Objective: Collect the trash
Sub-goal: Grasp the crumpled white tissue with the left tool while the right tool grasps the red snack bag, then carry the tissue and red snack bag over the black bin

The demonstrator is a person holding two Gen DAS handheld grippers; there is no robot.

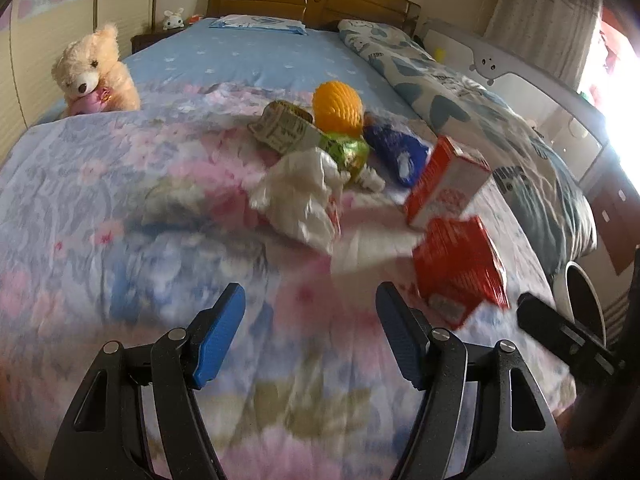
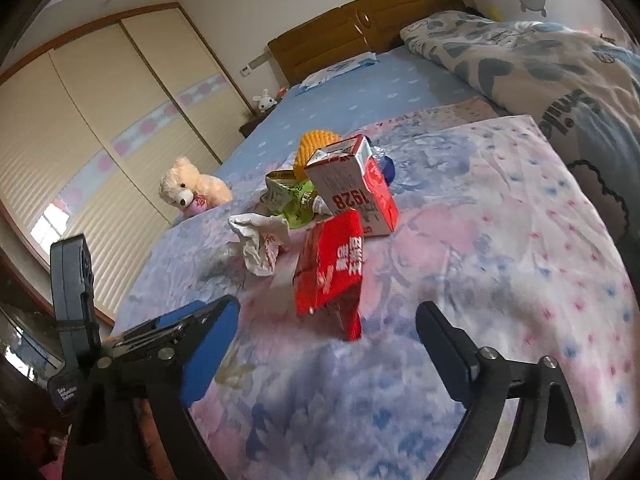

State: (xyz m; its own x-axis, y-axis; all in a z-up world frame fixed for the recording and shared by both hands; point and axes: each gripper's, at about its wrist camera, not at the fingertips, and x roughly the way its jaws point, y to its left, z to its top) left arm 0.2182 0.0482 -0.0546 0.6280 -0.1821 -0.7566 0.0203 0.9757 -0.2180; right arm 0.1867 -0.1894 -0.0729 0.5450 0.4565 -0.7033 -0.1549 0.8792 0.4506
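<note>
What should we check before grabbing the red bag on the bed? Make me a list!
1. Right gripper open wide enough: ok, its jaws stand far apart.
2. Right gripper holds nothing: ok.
3. Red bag within view and unobstructed: ok, it lies nearest on the quilt, ahead of the jaws.
4. Red bag apart from the red and white carton: cannot tell, their edges overlap in the right wrist view.
5. Left gripper out of the way: ok, open and empty, to the left of the bag.
6. Somewhere to drop the trash: cannot tell, no bin clearly shows.
</note>
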